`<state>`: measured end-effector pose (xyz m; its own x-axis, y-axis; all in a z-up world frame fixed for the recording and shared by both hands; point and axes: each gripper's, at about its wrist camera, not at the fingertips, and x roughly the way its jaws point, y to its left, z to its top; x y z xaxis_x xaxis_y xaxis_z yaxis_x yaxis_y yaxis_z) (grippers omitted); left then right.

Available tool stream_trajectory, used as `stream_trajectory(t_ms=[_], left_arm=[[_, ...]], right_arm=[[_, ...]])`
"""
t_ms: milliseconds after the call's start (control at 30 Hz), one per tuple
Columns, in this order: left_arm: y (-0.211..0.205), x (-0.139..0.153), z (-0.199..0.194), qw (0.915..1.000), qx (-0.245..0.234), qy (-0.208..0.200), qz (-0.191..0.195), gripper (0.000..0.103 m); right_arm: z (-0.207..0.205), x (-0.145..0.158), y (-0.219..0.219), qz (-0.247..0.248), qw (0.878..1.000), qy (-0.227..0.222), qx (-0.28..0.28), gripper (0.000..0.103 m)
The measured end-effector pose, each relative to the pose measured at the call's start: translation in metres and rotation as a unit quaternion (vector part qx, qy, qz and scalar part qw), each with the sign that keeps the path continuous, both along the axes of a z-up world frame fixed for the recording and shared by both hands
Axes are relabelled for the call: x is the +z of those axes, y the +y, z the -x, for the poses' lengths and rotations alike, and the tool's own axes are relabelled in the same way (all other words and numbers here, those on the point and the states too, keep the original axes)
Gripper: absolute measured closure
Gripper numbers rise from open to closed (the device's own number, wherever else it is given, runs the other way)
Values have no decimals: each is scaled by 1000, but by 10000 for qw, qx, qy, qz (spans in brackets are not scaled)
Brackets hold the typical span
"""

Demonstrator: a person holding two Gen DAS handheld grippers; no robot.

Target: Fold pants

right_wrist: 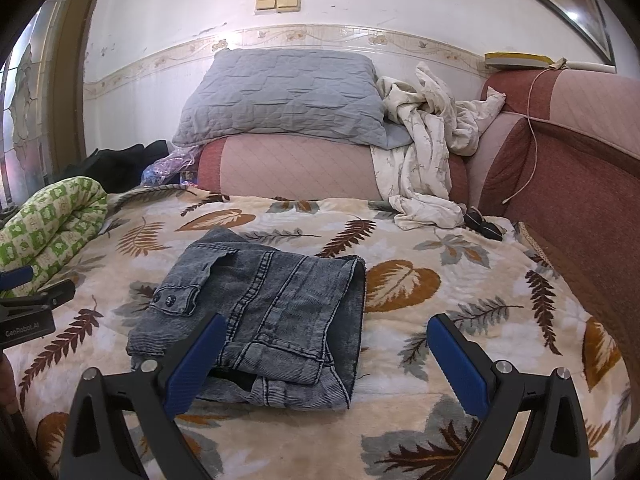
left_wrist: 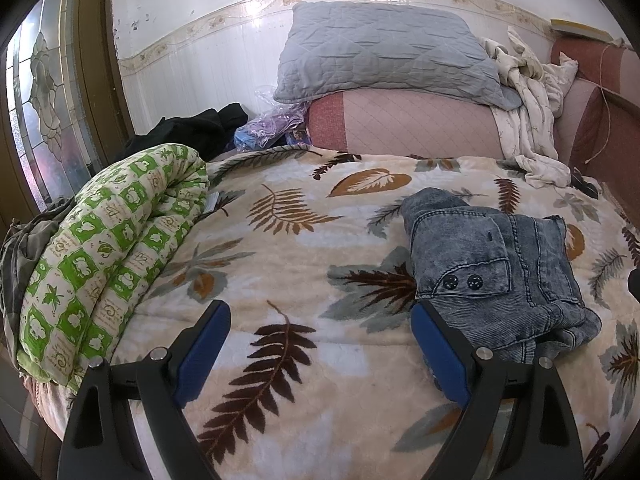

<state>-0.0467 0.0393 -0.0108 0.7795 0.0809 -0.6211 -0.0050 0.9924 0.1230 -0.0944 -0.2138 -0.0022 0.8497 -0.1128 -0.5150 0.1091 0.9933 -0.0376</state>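
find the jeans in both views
Left wrist: jeans right of centre, beside the right finger of the left gripper.
Right wrist: jeans centre-left, behind the left finger of the right gripper.
Shared landmark: grey pillow against the wall.

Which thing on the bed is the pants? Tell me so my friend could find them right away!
Start at the big fluffy cream blanket with brown and grey leaves covering the bed. In its middle lies a small folded bundle of washed grey-blue denim pants, near the camera. Unlike the rolled green-and-white checked quilt at the left edge, it is flat, seamed, with two dark snaps on a pocket flap.
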Motion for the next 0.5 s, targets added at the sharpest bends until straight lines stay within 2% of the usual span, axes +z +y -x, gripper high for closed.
stream_trajectory(t_ms=[500], left_arm=[[0,-1,0,10000,-40,39,76,11]], right_arm=[[-1,-1,2,6,10000,22,31,1]])
